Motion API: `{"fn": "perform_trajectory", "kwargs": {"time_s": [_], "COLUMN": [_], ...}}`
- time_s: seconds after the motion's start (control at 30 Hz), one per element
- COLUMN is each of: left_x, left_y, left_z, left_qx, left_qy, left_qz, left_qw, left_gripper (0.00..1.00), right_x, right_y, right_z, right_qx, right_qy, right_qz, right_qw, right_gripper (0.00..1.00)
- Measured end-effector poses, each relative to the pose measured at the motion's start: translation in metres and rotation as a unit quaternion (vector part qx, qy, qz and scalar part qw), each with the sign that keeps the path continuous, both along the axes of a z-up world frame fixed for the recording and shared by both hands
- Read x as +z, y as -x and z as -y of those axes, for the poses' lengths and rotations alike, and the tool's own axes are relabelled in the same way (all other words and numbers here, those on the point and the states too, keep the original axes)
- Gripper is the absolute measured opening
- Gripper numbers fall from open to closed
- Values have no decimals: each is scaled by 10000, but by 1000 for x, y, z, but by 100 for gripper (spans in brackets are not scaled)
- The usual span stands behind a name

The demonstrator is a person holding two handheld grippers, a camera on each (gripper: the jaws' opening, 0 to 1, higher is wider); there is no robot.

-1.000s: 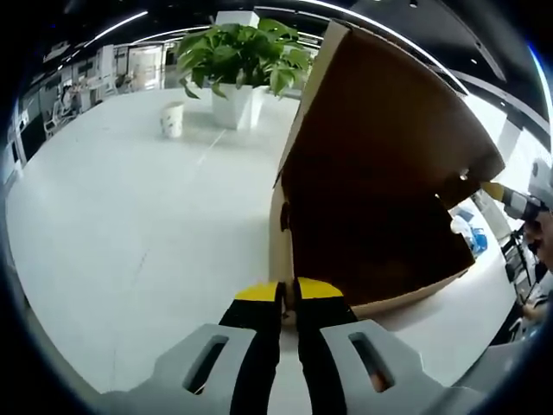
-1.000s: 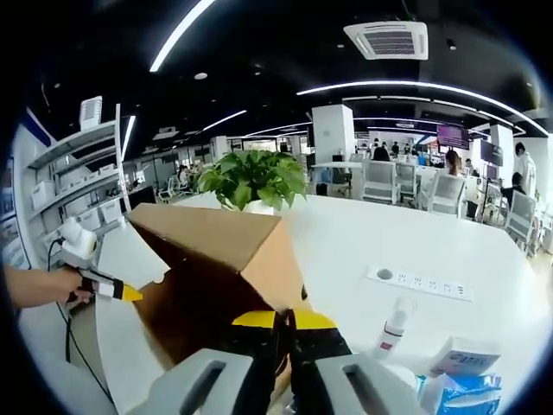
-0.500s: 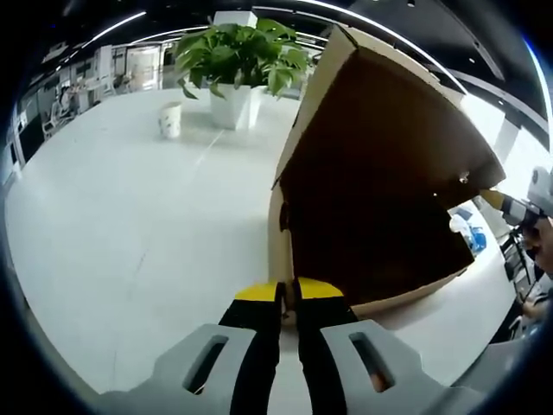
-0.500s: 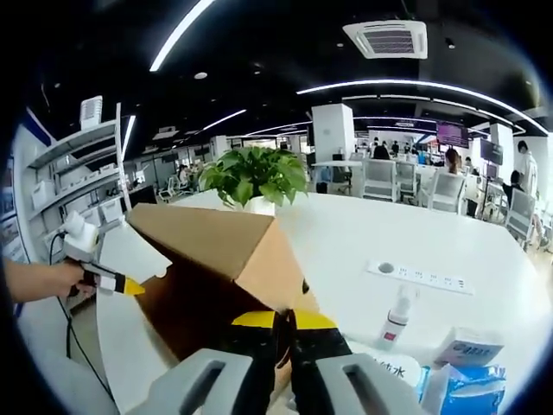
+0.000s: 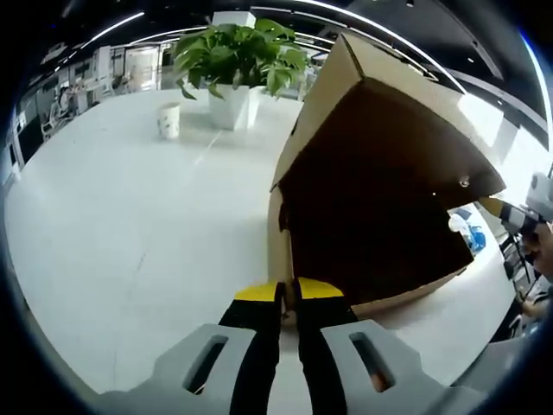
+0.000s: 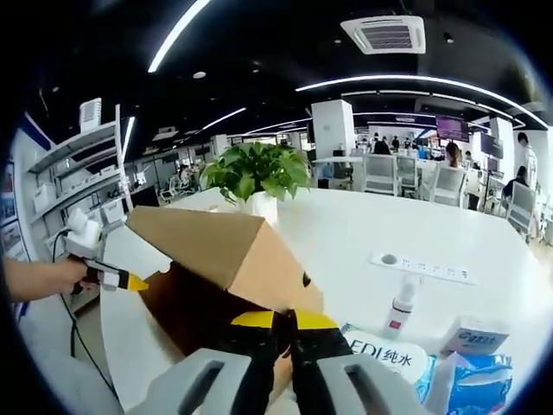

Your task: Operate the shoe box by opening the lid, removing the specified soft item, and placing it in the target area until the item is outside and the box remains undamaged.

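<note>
A brown cardboard shoe box (image 5: 380,199) is standing on the white table (image 5: 112,225), its lid (image 6: 216,246) tilting upward; the left gripper (image 5: 288,292) and right gripper (image 6: 285,322) are each clamping a box edge, jaws together; the right gripper view is adding one white spray bottle (image 6: 399,304) and a wipes pack (image 6: 389,356); one potted green plant (image 5: 235,60) and one paper cup (image 5: 169,120) are standing beyond.

The shoe box (image 5: 380,164) is showing tan brown cardboard outside and a darker brown inside. The left gripper (image 5: 287,294) is wearing yellow tips on black jaws over grey bodies, as is the right gripper (image 6: 285,322). The desk (image 5: 130,216) is gleaming white. The plant (image 5: 238,47) is spreading green leaves above a white pot (image 5: 235,105).
</note>
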State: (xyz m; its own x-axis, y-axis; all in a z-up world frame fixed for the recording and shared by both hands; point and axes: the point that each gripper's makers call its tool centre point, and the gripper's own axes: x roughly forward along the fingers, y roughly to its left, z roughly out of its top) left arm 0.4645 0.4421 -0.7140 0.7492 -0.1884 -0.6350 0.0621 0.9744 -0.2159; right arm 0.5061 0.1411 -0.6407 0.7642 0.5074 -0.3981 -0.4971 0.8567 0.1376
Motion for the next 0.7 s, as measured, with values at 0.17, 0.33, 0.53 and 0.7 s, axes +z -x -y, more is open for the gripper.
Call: {"fn": "perform_trajectory", "kwargs": {"time_s": [0.17,0.33,0.53,0.7], "left_x": [1,1,2,6], "left_y": [0,0,-2,-1], "left_z": [1,0,0,3], "left_qx": [-16,-64,-130,-320], "left_qy": [-30,-85,-172,-402], "left_qz": [-11,15,102,305], "left_qw": [10000,9999,9997,9982], "left_gripper": [4,5,5,6], "right_x": [-2,-7,-13,-19], "right_y": [2,6,11,13], "right_z": [-1,0,0,0], "right_qx": [34,74,112,110], "right_qy": [-10,-8,-47,-71], "right_qz": [-24,-79,-158,-231], "right_qw": [10000,9999,9998,9996], "right_gripper": [1,1,2,2]}}
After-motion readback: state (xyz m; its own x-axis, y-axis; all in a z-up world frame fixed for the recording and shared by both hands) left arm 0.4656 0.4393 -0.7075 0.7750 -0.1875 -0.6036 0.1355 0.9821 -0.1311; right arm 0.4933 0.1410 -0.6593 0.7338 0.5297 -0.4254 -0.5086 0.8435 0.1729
